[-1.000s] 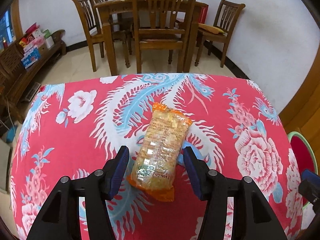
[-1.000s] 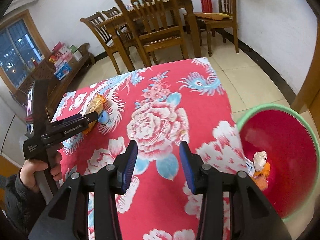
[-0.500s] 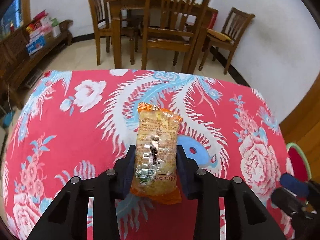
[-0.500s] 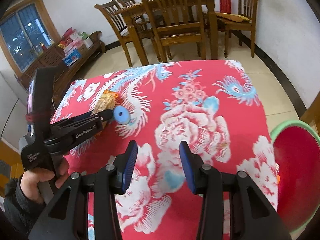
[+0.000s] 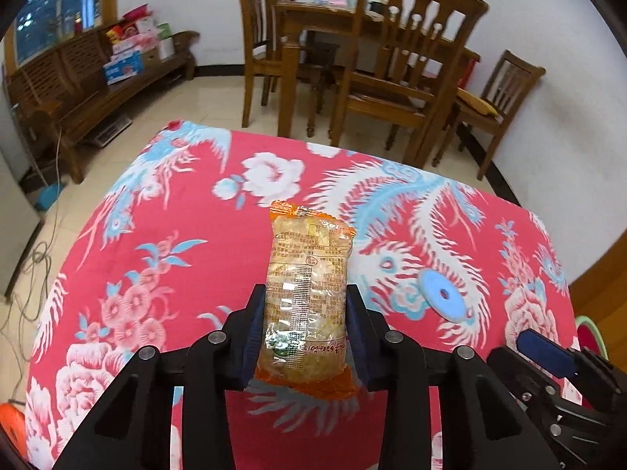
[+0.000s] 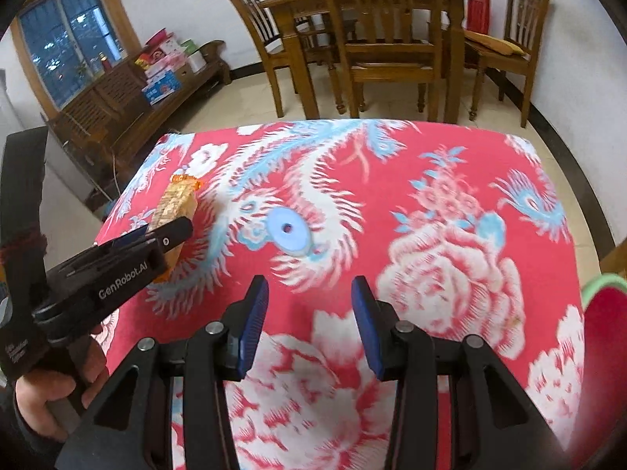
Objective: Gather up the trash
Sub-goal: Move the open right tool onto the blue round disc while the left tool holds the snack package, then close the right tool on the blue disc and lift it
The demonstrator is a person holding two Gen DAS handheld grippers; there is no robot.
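An orange-edged clear snack packet (image 5: 307,286) stands lengthwise between the pads of my left gripper (image 5: 305,305), which is shut on its lower half. The packet hangs just above the red floral tablecloth (image 5: 176,243), with its shadow under it. In the right wrist view the same packet (image 6: 176,199) pokes out of the left gripper (image 6: 164,235) at the table's left side. A flat blue disc (image 6: 289,231) with a centre hole lies on the cloth ahead of my right gripper (image 6: 309,301), which is open with nothing between its fingers.
A red bin with a green rim (image 6: 603,321) stands off the table's right edge, and it shows again as the bin (image 5: 588,331) in the left wrist view. Wooden chairs and a dining table (image 6: 384,19) stand beyond the far edge. A person's hand (image 6: 43,399) holds the left gripper's handle.
The left jaws closed on the packet and carried it leftward, which uncovered the blue disc. The right gripper swung left, away from the bin and toward the middle of the table.
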